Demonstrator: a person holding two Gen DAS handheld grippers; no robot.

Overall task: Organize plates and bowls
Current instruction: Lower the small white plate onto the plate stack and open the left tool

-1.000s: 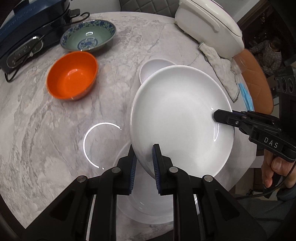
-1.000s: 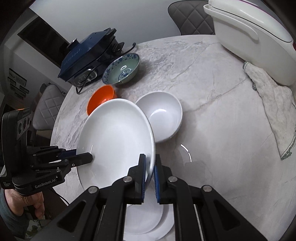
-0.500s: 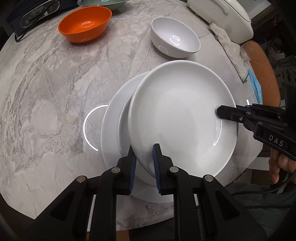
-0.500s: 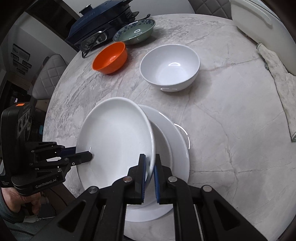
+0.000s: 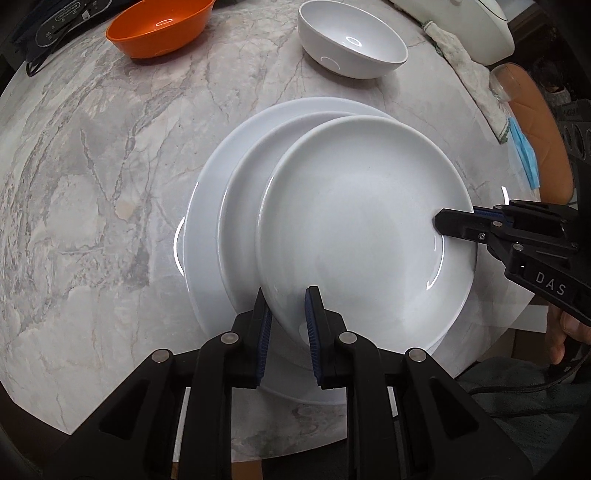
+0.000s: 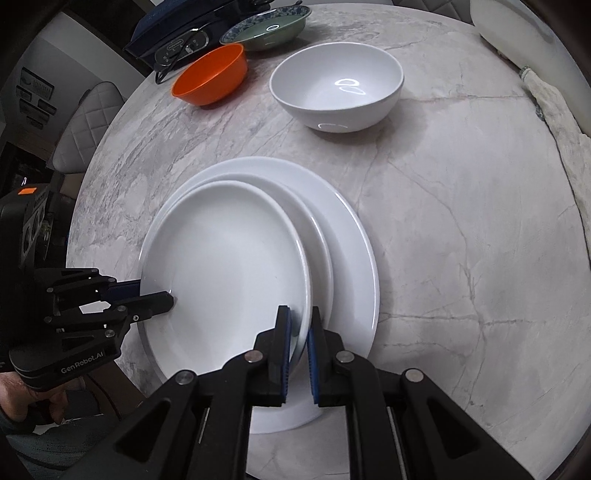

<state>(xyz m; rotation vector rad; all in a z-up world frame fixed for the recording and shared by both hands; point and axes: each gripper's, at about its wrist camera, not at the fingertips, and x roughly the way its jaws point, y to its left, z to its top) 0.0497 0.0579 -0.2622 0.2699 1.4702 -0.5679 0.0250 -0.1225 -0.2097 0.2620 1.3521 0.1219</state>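
Observation:
A white deep plate [image 5: 365, 225] [image 6: 229, 266] is held by its rim from two sides, just above a stack of two white plates. My left gripper [image 5: 287, 301] [image 6: 155, 293] is shut on one edge and my right gripper [image 6: 300, 316] [image 5: 448, 225] is shut on the opposite edge. Under it lie a middle plate [image 5: 243, 206] [image 6: 319, 243] and a larger flat plate [image 5: 207, 221] [image 6: 354, 236] on the marble table [image 5: 92, 184]. The held plate sits off-centre over the stack. Whether it touches the middle plate I cannot tell.
Farther back stand a white bowl [image 6: 336, 86] [image 5: 351, 38], an orange bowl [image 6: 212, 74] [image 5: 162, 24] and a green patterned bowl [image 6: 266, 27]. A dark appliance [image 6: 177, 40] sits behind them. A white cooker [image 5: 476, 22] and a cloth [image 6: 554, 110] lie at the right; the table edge is near.
Both grippers have carried the white plate down and over the stacked plates. The stack, earlier mostly hidden beneath it, now shows close under it. The bowls have not moved.

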